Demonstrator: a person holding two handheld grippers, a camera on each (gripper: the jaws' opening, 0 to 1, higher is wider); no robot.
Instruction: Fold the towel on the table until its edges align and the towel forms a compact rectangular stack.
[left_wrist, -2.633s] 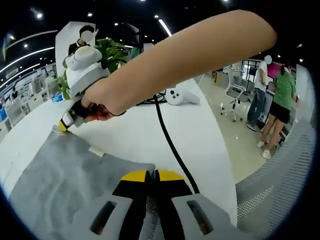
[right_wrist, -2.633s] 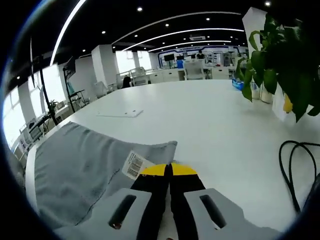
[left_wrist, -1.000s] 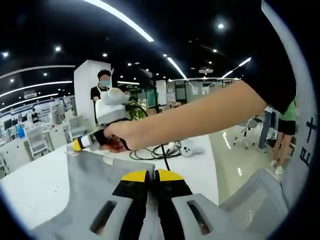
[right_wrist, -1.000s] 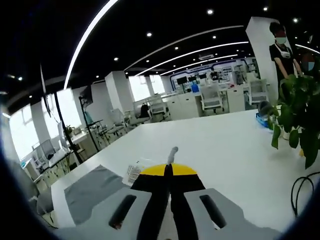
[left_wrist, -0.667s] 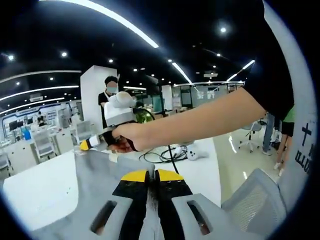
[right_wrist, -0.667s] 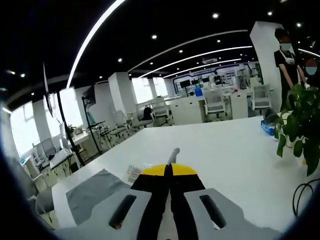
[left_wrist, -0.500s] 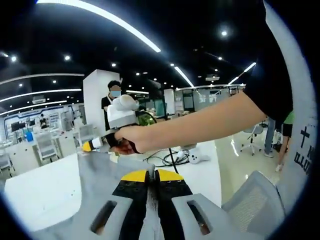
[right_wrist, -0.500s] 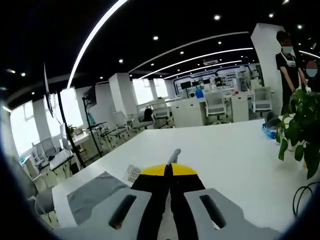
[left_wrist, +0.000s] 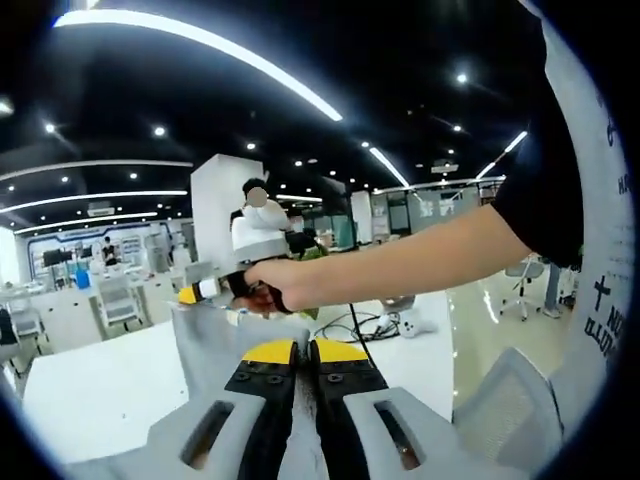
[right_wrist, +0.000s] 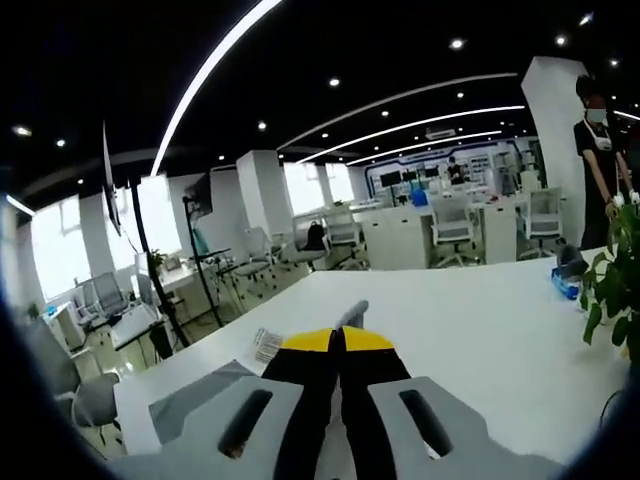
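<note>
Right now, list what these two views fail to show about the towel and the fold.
- Left gripper view: the left claw covers the towel's near corner; the lower hanging part is cut off.
- Right gripper view: the right claw covers the pinched edge.
- Label: print too small.
- Edge alignment: cannot tell.

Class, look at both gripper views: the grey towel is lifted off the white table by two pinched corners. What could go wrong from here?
1. Each gripper, left and right, pinches only a thin towel edge; a corner could slip out mid-fold.
2. The black cable lies on the table nearby; the towel might drag or land on it.
3. Uneven lowering could misalign the edges.
</note>
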